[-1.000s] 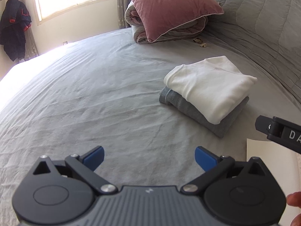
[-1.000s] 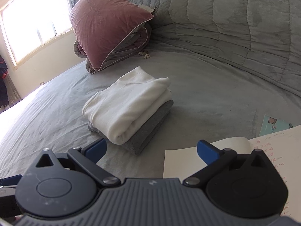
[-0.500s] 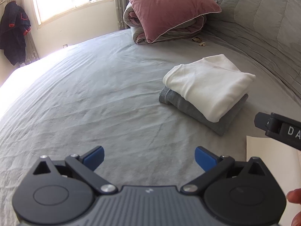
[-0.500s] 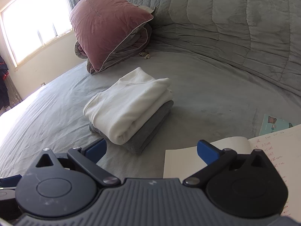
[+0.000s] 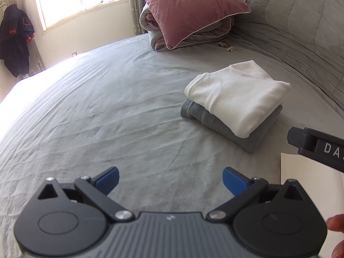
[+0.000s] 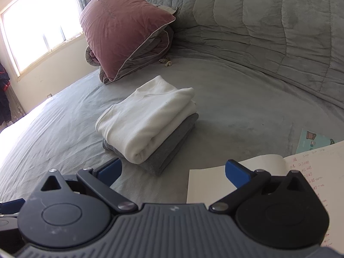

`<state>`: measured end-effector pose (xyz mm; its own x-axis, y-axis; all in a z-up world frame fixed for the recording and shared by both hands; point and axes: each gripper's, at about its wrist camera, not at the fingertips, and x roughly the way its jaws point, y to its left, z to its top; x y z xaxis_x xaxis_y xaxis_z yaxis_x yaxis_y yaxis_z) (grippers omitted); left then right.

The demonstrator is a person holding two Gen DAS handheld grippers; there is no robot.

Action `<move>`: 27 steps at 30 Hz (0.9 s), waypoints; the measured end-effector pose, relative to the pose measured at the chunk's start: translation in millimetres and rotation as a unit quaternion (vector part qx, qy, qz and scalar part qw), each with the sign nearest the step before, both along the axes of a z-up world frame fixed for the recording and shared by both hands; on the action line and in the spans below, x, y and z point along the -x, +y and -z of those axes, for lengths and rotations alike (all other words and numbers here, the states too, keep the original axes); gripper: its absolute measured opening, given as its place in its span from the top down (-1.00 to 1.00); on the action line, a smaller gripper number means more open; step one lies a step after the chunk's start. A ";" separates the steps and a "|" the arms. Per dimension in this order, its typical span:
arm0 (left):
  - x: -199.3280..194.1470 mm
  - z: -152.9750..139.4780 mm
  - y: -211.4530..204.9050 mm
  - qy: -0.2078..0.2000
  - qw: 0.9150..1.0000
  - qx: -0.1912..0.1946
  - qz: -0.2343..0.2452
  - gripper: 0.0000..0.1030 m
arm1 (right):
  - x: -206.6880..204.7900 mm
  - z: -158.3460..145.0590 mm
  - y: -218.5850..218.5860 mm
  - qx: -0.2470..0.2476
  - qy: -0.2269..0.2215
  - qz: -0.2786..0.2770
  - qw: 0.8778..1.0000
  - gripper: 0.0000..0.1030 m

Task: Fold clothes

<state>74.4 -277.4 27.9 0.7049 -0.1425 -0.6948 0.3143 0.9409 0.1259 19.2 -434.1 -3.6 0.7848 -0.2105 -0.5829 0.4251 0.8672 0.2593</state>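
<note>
White garment [image 6: 148, 118] stacked on grey garment [image 6: 172, 142] mid-bed [image 5: 96, 107], folded — likely done. Left gripper [image 5: 169, 178], right gripper [image 6: 173, 169] — both spread apart, empty, held back.

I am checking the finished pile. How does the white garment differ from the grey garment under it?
The white garment lies on top; the grey garment lies beneath it, on the bed sheet. The white one looks thicker, with rounded folds, while the grey one looks flatter. The white one is fully visible, whereas only the edges of the grey one show. Both are folded and stacked together, and neither tool touches them.
</note>
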 end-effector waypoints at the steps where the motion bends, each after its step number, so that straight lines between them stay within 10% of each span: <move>1: 0.0 0.0 -0.1 0.000 1.000 0.000 0.000 -0.99 | 0.2 0.0 0.4 0.000 0.000 0.000 1.000 -1.00; 27: 43.4 -31.0 60.8 0.033 0.998 0.042 0.022 -0.99 | 40.0 -53.7 51.5 0.075 -0.009 -0.039 0.996 -1.00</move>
<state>31.1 -216.6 59.0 0.6491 -0.2317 -0.7245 0.3604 0.9325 0.0248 -20.8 -382.6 50.1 0.8125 -0.2326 -0.5345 0.3513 0.9271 0.1306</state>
